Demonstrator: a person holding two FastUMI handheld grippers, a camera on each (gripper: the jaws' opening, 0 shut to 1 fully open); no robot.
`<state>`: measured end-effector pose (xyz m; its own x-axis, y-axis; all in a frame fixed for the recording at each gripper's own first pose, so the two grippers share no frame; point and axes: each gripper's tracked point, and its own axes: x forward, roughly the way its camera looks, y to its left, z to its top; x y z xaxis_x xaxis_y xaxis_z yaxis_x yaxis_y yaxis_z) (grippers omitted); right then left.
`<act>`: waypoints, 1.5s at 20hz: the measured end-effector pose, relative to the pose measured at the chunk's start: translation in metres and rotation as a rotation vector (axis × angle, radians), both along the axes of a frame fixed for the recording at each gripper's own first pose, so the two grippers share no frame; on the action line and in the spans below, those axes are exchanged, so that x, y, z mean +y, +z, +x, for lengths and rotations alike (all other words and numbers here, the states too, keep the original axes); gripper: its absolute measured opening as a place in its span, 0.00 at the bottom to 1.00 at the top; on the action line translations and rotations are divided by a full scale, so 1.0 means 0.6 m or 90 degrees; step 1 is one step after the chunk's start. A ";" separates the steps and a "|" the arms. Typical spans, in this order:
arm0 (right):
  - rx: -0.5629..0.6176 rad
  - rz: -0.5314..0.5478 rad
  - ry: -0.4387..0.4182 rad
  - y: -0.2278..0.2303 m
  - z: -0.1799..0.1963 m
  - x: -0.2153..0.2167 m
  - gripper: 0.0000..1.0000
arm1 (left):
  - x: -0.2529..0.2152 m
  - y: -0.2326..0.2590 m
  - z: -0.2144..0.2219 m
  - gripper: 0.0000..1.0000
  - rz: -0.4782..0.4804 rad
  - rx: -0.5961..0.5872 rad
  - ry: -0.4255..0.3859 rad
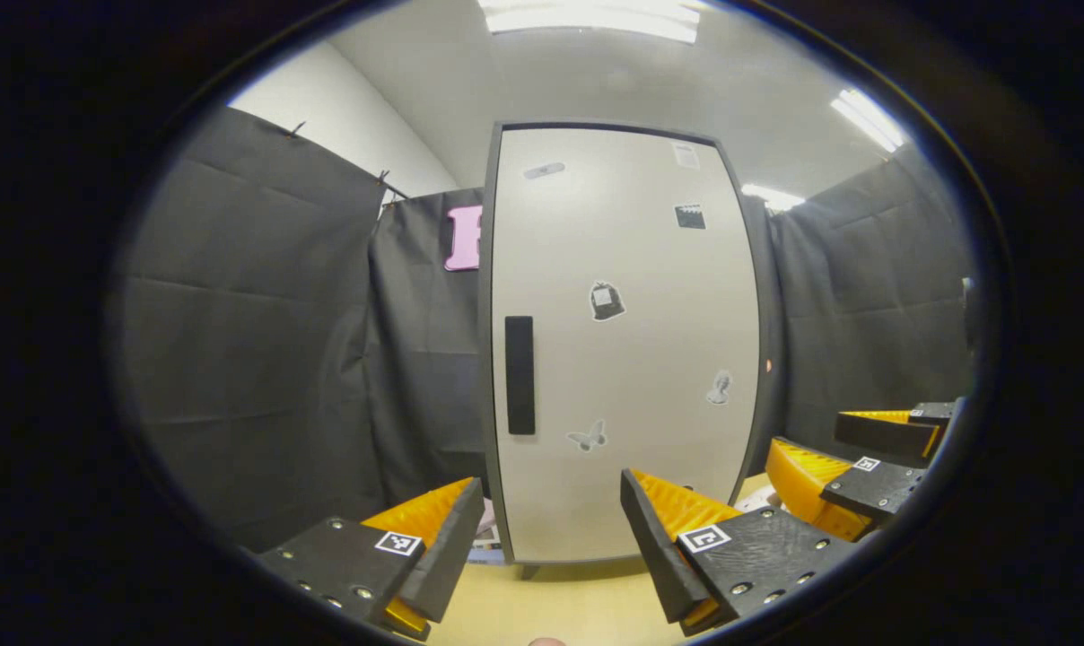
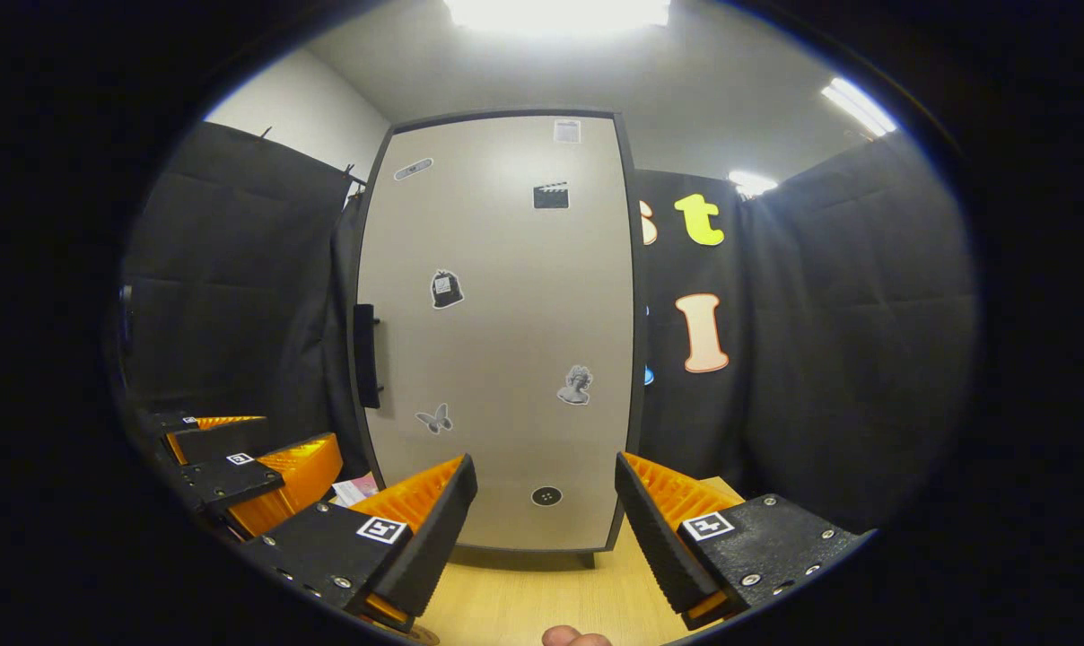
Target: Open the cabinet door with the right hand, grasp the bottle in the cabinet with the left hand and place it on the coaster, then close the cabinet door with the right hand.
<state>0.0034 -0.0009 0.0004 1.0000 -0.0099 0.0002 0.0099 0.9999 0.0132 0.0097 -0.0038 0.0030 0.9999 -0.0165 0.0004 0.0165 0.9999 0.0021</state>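
Observation:
A tall light-grey cabinet stands ahead on the wooden table, its door shut, with a black vertical handle near the door's left edge. In the right gripper view the same cabinet and handle stand straight ahead. My left gripper is open, a short way in front of the door with nothing between its fingers. My right gripper is open too, also short of the door. The right gripper appears at the right edge of the left gripper view; the left gripper at the left of the right gripper view. The closed door hides the cabinet's inside.
Black cloth walls close in the booth on both sides and behind the cabinet. The light wooden table runs from the cabinet's foot toward me. A small pink and white item lies on the table by the cabinet's left foot.

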 end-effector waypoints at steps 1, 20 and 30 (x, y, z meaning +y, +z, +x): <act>0.000 0.001 -0.002 0.001 0.000 -0.002 0.95 | -0.001 0.001 -0.001 0.88 0.001 -0.001 0.000; -0.037 -0.018 0.027 0.052 0.104 0.053 0.95 | 0.075 -0.017 0.003 0.88 0.000 0.002 0.011; -0.066 -0.019 0.108 0.111 0.202 0.207 0.95 | 0.189 -0.080 -0.035 0.88 0.009 0.026 0.049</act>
<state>0.1245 0.1235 0.0668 0.9818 0.1608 0.1015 -0.1591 0.9870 -0.0247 -0.0111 0.1094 -0.0448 0.9973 0.0606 -0.0407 -0.0599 0.9981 0.0164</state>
